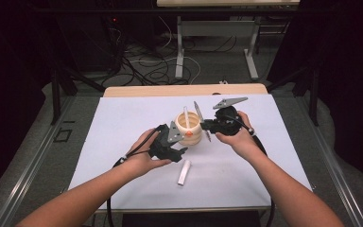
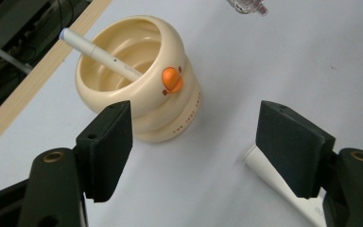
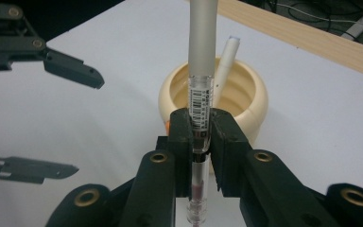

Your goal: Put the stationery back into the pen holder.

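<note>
Left gripper [image 1: 182,142], left of centre in the high view: jaws apart, nothing between the pads, hanging just beside the near-left flank of the cream duck-faced pen pot [image 1: 188,127]. Its own view shows the pot [image 2: 139,80] at upper left with its orange beak, and one white pen [image 2: 105,53] already leaning inside, cap end over the rim. A second white pen [image 1: 184,172] lies flat on the white table mat [image 1: 123,142], lower centre of the high view, well apart from the pot; one end of it shows at lower right of the left gripper view, partly behind the right-hand pad. Right of the pot, the right gripper [image 1: 207,125] is clamped on a grey-capped pen with a clear barrel [image 3: 202,61], held near upright in the right gripper view, its cap end rising in front of the pot's mouth [image 3: 215,87]. Risks, as I judge them: the grip sits low on the barrel, so the pen could pivot when tipped toward the opening; it may strike the rim or the leaning pen and skid; a nudge could shove the light pot, since the left jaws don't steady it.
</note>
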